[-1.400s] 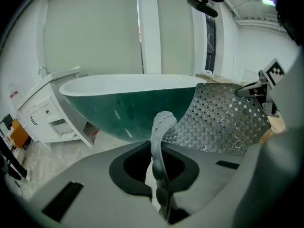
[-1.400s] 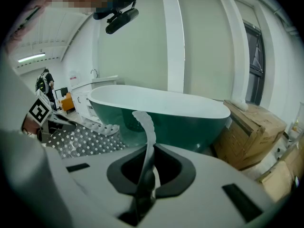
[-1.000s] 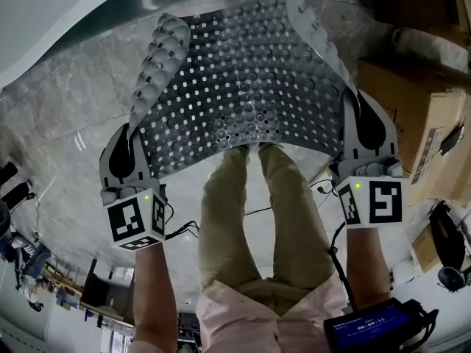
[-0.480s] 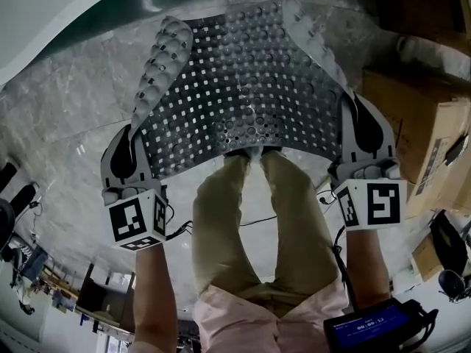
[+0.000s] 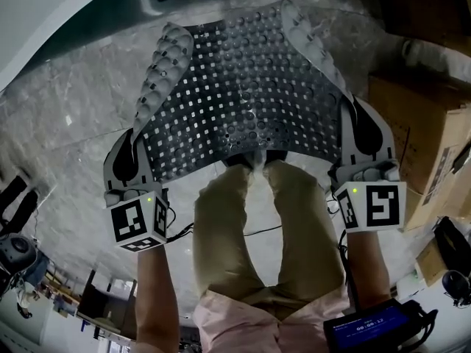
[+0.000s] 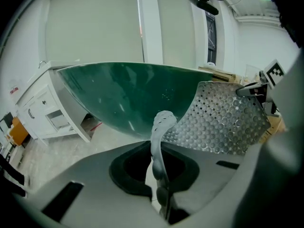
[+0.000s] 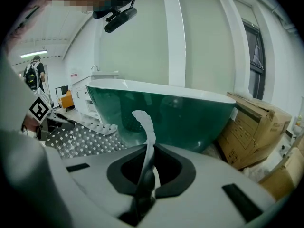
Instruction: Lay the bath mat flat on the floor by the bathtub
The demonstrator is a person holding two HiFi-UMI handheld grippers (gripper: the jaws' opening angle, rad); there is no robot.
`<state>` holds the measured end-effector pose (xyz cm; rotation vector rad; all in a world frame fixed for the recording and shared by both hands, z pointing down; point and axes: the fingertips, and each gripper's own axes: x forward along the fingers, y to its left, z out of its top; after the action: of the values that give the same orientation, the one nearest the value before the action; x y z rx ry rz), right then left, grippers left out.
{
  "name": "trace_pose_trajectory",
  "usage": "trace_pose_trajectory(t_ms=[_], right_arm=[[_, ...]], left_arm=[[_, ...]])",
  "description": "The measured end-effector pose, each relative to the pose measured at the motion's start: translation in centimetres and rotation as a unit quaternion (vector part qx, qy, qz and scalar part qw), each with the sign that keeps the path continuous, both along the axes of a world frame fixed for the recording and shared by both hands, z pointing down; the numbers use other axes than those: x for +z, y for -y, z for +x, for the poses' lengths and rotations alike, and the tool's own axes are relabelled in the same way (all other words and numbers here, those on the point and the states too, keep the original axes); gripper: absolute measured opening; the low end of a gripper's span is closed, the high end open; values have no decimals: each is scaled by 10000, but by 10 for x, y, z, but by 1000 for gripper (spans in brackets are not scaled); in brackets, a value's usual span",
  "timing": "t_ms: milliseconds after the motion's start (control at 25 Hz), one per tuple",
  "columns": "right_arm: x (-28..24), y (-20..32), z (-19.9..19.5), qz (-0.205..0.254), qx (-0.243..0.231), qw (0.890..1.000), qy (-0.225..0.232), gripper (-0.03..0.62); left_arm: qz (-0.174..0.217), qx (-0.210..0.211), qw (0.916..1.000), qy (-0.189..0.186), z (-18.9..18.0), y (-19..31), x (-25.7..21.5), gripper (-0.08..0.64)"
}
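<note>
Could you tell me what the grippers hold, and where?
The grey perforated rubber bath mat: left gripper pinches its left edge, right gripper its right edge.

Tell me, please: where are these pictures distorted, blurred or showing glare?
Head view: strong fisheye bend, yet the grey perforated rubber bath mat is sharp. Left gripper view: the dark green bathtub bows and carries faint light streaks; the mat edge nearest the lens is soft. Right gripper view: same bowing, black vignette corners, no harsh glare.

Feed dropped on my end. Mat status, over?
Both shut on bath mat side edges: left gripper, right gripper. Mat held spread, not yet flat by bathtub. Close on right: cardboard box.
</note>
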<state>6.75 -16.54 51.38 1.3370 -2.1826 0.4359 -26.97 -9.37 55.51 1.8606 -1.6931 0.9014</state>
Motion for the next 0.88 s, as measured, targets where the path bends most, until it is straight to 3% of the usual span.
trace_pose_trajectory(t_ms=[880], right_arm=[[2,-5,7,166,-66,9998,-43,25]], left_arm=[[-16,-94,9998,-192,-2,-3,8,35]])
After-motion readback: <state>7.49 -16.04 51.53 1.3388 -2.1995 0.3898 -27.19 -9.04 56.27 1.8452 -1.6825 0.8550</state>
